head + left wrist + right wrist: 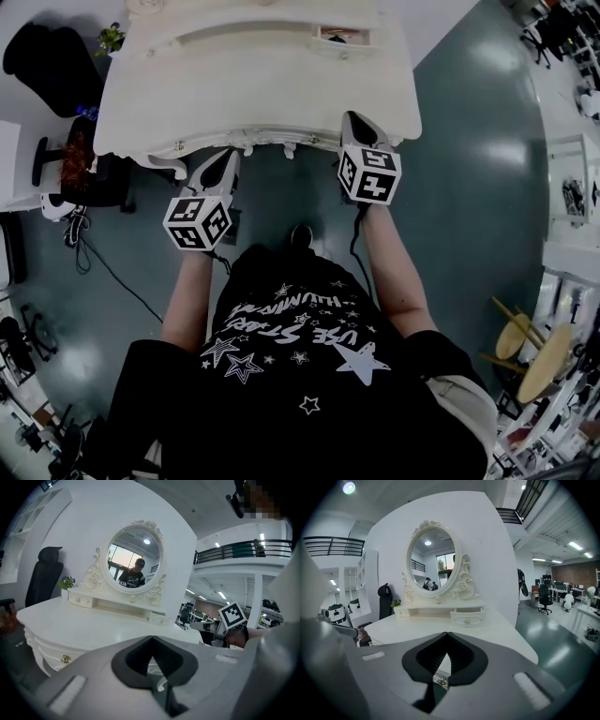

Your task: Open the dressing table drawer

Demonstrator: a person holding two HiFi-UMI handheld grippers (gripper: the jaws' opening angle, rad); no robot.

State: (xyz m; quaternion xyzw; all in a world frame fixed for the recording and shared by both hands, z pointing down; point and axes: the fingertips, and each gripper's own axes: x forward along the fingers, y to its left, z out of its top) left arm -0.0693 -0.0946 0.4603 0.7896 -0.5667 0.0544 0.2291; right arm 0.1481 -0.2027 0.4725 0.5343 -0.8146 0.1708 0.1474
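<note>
The white dressing table [253,94] stands in front of me, its oval mirror [136,557] [431,559] upright at the back. A small top drawer [468,618] [337,36] on the right is pulled out a little; its twin [79,600] on the left is closed. A brass knob [64,658] sits on the curved front drawers. My left gripper [228,155] [151,637] is shut and empty just short of the front edge. My right gripper [352,117] [447,633] is shut at the front right edge. Another brass knob [440,681] shows through the gap below its tips.
A black office chair [52,61] [44,581] and a small plant [111,37] are at the table's left. Cables [94,253] trail over the green floor on the left. Wooden stools [534,352] stand at the lower right. Desks and chairs [546,595] fill the room beyond.
</note>
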